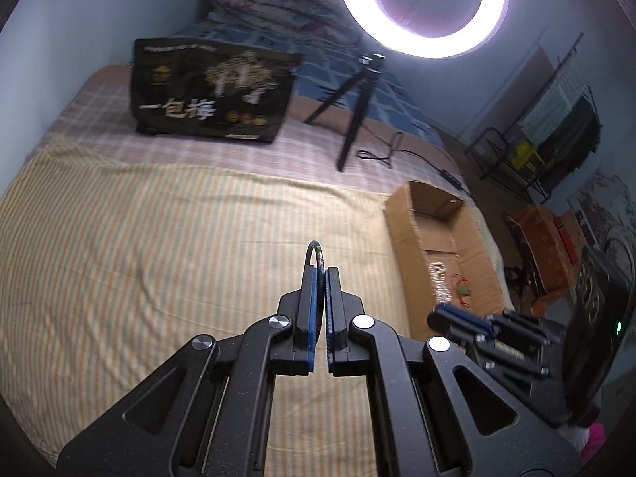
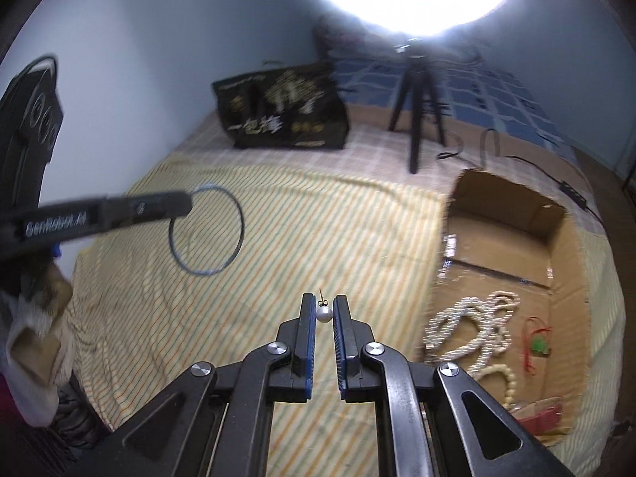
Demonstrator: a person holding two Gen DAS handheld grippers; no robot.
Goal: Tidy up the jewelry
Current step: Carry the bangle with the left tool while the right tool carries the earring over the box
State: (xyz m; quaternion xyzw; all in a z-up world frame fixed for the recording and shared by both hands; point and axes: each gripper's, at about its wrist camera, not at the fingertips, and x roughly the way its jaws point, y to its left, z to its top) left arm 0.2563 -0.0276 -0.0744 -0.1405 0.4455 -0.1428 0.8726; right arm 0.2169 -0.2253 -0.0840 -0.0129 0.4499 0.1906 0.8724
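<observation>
L gripper [image 1: 321, 274] clamped on thin dark bangle [image 2: 206, 229], held above striped sheet [image 1: 159, 238], R gripper [image 2: 324, 310] pinching pearl earring [image 2: 323, 314], cardboard box [image 2: 564, 246] w/ bead necklaces [image 2: 473, 318] at right, black bag [image 1: 210, 91], tripod [image 1: 349, 95], ring light [image 1: 423, 8] far end.

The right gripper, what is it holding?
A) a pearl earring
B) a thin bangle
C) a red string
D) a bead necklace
A: a small pearl earring sits pinched in the right gripper, while the bangle hangs from the left gripper and the necklace lies in the box.
</observation>
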